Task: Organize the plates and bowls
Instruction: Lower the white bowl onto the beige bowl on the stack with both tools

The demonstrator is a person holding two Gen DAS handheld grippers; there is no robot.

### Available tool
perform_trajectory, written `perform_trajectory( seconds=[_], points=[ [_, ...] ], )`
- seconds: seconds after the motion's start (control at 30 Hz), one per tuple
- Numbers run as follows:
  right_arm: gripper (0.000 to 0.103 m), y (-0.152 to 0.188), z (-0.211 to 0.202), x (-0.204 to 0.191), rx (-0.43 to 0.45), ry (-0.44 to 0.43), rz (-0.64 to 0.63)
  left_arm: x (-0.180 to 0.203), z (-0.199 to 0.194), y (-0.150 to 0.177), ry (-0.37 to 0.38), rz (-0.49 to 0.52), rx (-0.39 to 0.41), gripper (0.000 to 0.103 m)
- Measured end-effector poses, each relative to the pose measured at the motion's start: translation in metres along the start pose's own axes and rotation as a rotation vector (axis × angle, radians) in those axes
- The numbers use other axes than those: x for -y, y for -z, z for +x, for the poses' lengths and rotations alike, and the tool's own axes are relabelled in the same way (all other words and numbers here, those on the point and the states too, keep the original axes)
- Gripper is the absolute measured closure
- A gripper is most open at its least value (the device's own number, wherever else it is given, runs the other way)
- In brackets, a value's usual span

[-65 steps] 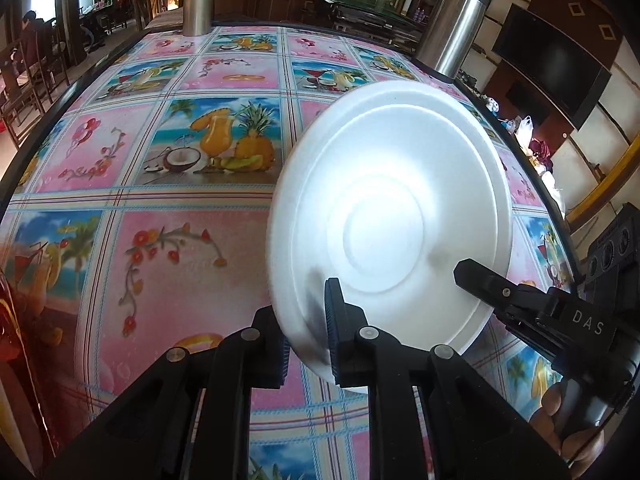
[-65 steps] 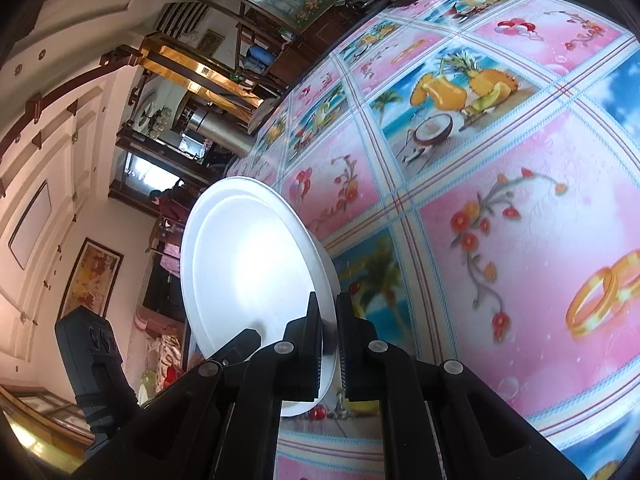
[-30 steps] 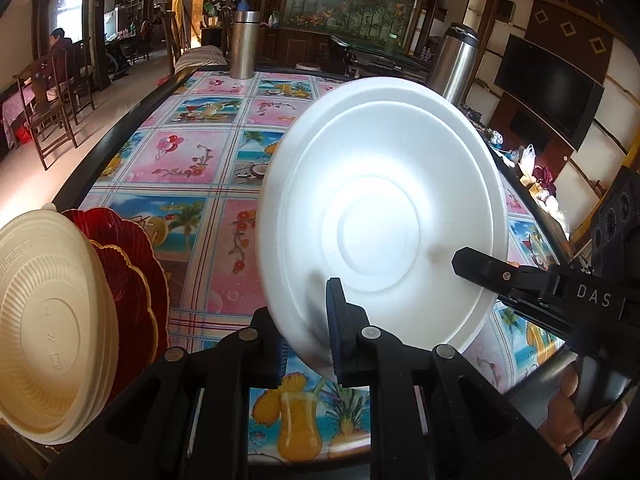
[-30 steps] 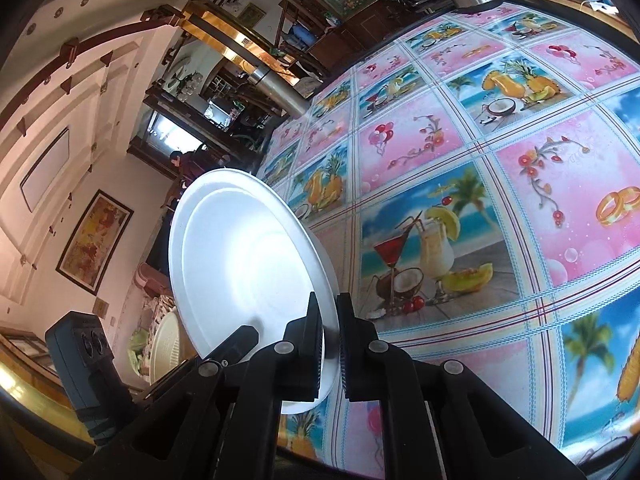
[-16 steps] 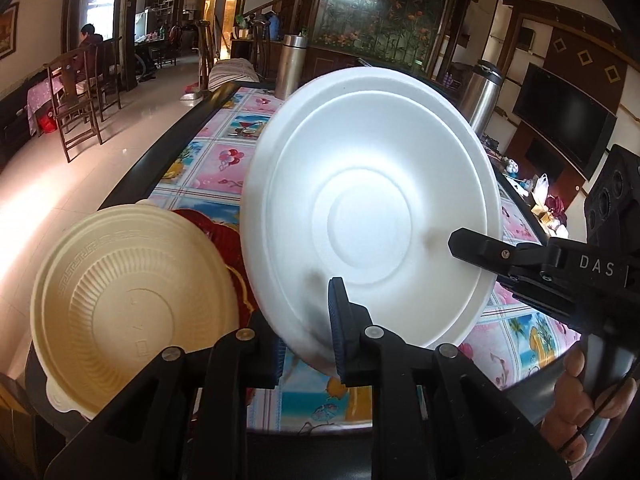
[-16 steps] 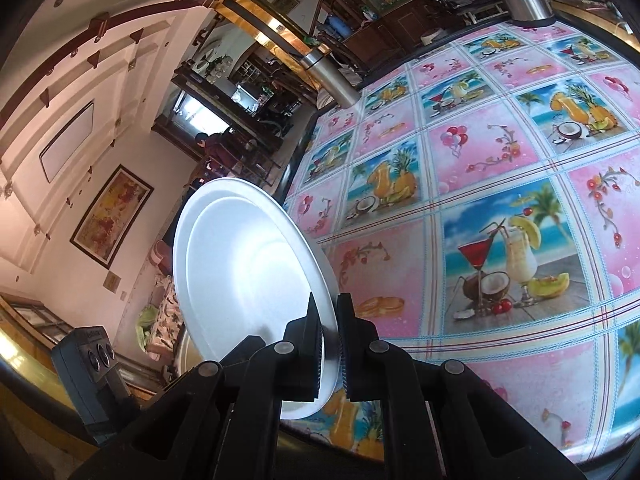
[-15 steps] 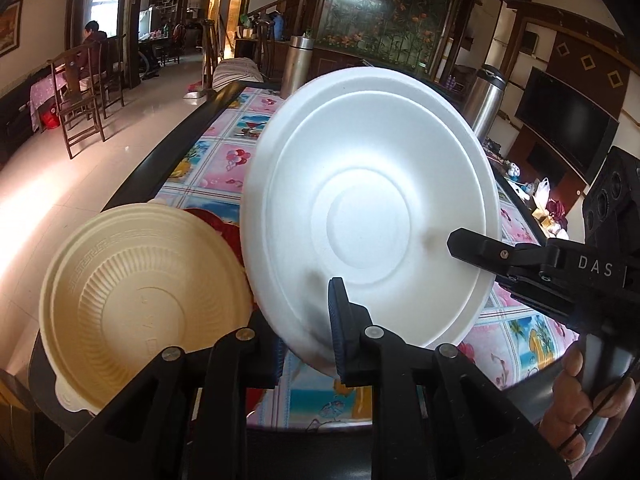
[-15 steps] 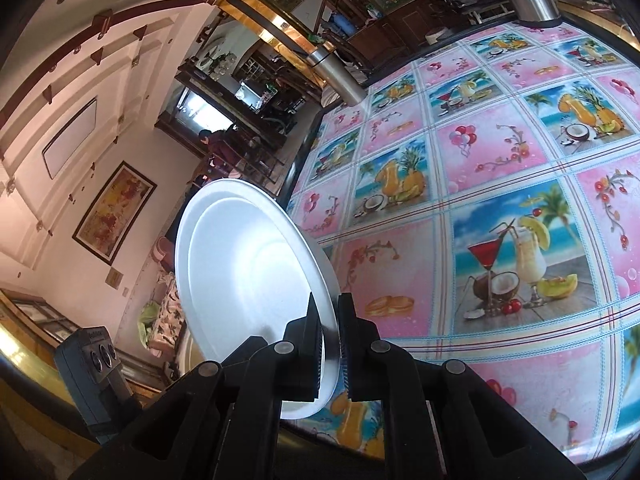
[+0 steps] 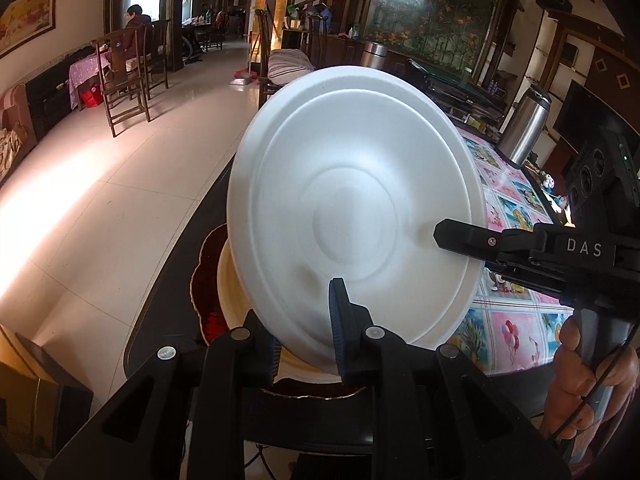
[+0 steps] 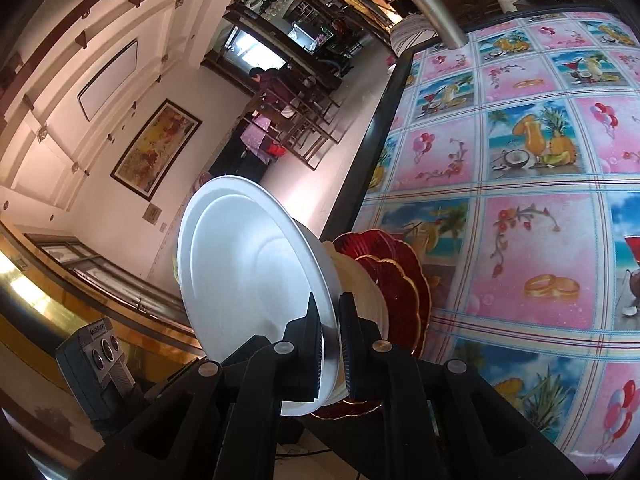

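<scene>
Now the left hand-held gripper [image 9: 304,320] and the right hand-held gripper [image 10: 330,336] both pinch the white bowl's [image 9: 352,216] rim, tilted above the worktop [image 10: 520,208]; it hides most of a cream bowl [image 10: 362,284] and red plates [image 10: 400,276] behind.

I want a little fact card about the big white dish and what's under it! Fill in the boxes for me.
Held thing: round white foam bowl, tilted on edge
Left claw: shut on its near rim
Right claw: shut on its other rim
Below it: cream plastic bowl stacked on scalloped red plates
Stack's place: table corner with fruit-picture tablecloth
</scene>
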State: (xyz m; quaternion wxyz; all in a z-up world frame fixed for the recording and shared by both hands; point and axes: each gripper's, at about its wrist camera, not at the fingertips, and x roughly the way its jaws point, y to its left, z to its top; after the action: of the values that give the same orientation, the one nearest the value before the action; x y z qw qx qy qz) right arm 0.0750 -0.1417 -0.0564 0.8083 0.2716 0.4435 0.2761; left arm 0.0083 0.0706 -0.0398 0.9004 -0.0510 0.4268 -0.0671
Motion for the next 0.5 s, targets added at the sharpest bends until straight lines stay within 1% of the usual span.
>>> perform_trajectory(
  seconds=[0.13,0.23,0.37,0.5],
  points=[
    [0.092,0.004,0.017,-0.007,-0.051,-0.006,-0.005,-0.007,0.004,0.004,0.012,-0.015,-0.04,0.085],
    [0.092,0.007,0.023,-0.005,-0.061,-0.003,0.002,-0.007,0.008,0.009,0.02,-0.02,-0.066,0.085],
    [0.092,0.008,0.03,0.0,-0.078,0.009,0.014,-0.006,0.013,0.008,0.017,-0.021,-0.08,0.084],
    [0.092,0.009,0.035,0.003,-0.08,0.035,0.013,-0.013,0.009,0.01,0.025,-0.028,-0.087,0.083]
  ],
)
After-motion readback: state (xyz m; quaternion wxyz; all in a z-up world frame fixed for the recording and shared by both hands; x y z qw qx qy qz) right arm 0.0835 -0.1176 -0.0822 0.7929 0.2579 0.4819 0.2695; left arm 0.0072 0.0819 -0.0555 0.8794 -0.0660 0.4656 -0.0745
